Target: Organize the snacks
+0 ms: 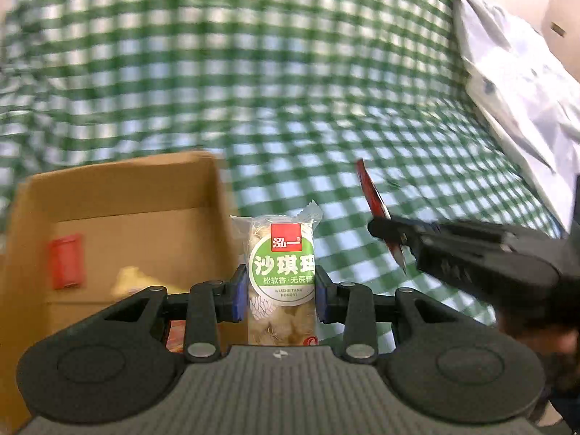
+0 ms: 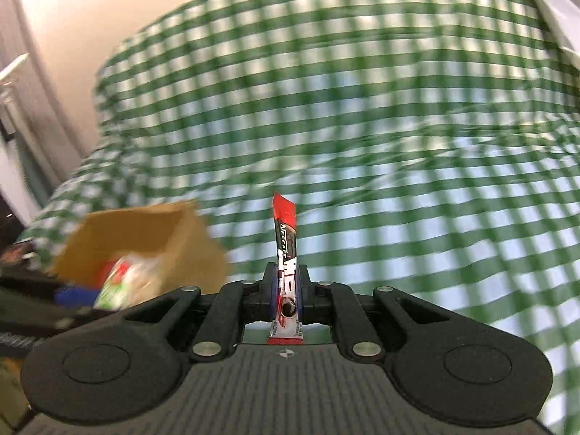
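Gripping a pastry pack (image 1: 281, 275) and red sachet (image 2: 286, 250), both tools clear the box rim (image 1: 119, 170).

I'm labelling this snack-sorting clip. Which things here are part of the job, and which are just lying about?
Part of the job:
- sachima pack, in the left gripper
- red sachet, in the right gripper
- cardboard box, with snacks already inside

Lying about:
- checked cloth
- white plastic bag
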Motion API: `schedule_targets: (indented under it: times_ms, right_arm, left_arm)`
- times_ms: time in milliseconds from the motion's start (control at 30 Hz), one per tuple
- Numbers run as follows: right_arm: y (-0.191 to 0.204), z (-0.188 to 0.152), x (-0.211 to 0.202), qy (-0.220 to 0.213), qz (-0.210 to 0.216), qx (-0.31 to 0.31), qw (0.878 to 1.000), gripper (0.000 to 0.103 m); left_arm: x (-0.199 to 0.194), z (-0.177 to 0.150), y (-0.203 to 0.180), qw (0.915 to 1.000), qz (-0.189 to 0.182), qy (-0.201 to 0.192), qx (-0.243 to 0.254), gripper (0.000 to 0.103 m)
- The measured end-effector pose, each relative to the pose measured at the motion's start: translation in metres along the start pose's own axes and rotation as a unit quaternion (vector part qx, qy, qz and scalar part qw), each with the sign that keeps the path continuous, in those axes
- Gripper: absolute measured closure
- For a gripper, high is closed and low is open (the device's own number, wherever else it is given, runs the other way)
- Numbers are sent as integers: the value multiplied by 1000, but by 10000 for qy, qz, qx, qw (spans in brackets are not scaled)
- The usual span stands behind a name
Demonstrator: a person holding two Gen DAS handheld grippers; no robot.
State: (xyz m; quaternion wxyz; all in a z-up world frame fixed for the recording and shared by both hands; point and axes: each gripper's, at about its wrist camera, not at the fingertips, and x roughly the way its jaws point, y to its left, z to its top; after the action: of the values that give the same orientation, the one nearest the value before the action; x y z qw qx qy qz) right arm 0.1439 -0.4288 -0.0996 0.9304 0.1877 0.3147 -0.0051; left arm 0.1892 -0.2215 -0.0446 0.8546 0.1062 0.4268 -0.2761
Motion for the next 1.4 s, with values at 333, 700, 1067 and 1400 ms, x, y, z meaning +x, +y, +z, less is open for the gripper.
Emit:
schedule_targets:
  times_ms: [333,700,1067,1400]
  right_arm:
    - [140,-10,10,385,491,-526,9967,93]
    - [163,-21,63,886,13,-555,9945,25]
    - [160,-64,-4,951,-238,-725,9925,9]
    - [176,-100,-67,589,-376,-898,9935,4]
  left_arm:
    - [-40,-33,104,9957,774,-84,-496,63]
    - [3,-35,160,9799,1886,321,-562,0]
    - [-55,-70,144,9818,1723,-1,-797,0]
    - [-133,-113,99,9716,2190,-466,-769,0]
